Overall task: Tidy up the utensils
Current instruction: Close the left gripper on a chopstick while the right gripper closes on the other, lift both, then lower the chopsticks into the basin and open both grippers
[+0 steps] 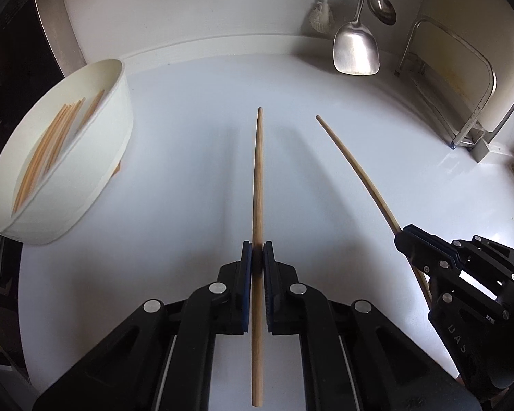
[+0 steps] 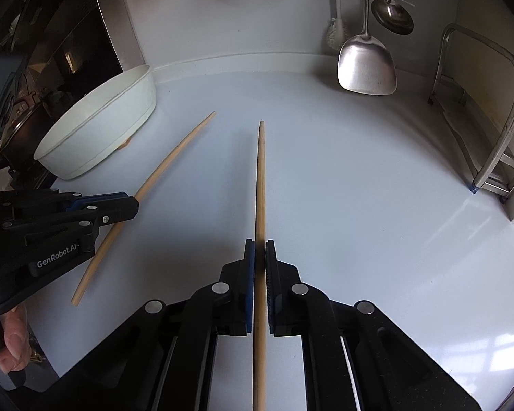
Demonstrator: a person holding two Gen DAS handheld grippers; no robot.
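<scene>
Pale bamboo on both sides here: the left gripper (image 1: 258,250) is clamped tight on a long, thin wooden chopstick (image 1: 258,178), its blue-padded jaws pinching the stick partway along, the tip pointing out over the glossy white countertop (image 1: 188,178) and the butt end trailing back beneath the camera. Over on the right, the right gripper (image 2: 259,248) is closed the same way on a second wooden chopstick (image 2: 259,185), also held clear above the counter. Each wrist view catches the other tool alongside, stick jutting forward from its black fingers. Off to the left sits the oval white plastic tub (image 1: 96,157), and inside it a bundle of more bamboo chopsticks (image 1: 48,147) lies lengthwise. At the back wall, a steel spatula (image 1: 356,51) and a steel ladle (image 1: 382,7) hang side by side, with a metal-framed rack (image 1: 462,78) standing at the far right. A person's fingers (image 2: 10,339) wrap the left tool's handle.
</scene>
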